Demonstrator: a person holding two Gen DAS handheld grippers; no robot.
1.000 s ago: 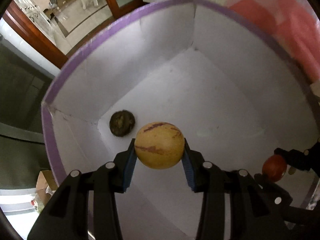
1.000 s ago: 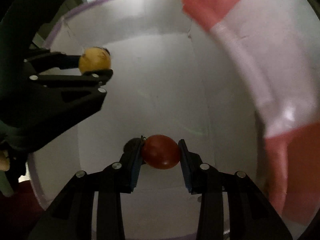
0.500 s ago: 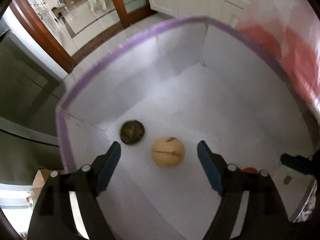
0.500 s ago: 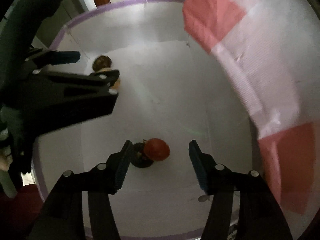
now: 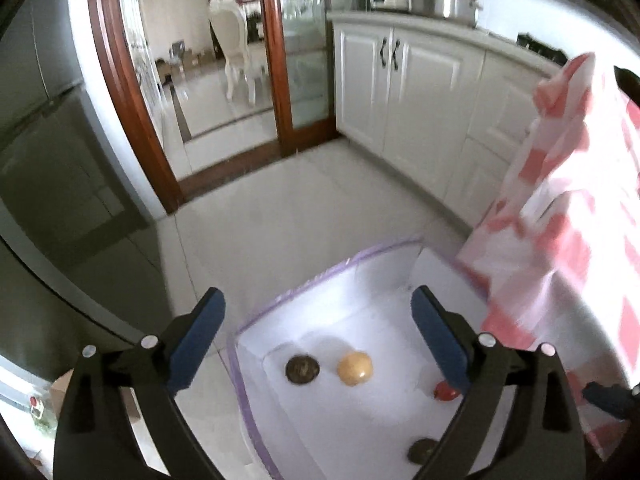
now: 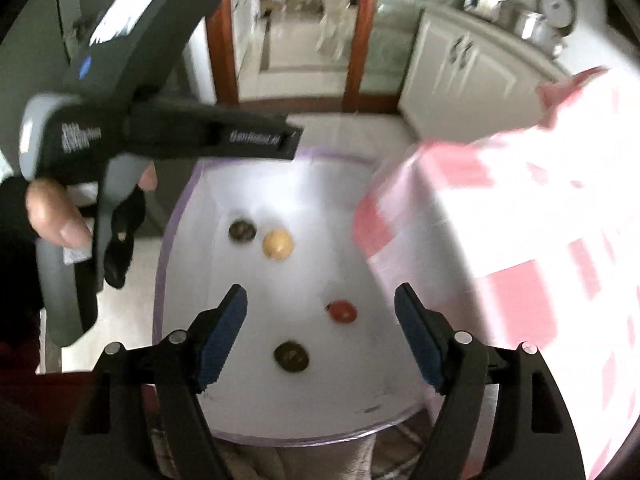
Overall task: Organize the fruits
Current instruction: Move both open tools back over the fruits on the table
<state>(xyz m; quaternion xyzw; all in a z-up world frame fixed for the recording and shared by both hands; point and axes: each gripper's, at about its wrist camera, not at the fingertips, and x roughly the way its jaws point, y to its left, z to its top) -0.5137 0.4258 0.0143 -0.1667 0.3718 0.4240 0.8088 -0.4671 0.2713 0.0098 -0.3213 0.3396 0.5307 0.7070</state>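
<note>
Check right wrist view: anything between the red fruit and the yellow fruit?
Nothing: bare white box floor between the red fruit and the yellow fruit.

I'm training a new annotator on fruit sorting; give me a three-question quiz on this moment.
1. How many fruits lie in the white box?
2. True or false: the right tongs grip the red fruit.
3. Which fruit lies beside the yellow melon: A a dark round fruit, B a banana?

Key: 1. four; 2. false, both tongs are opening with nothing between them; 3. A.
</note>
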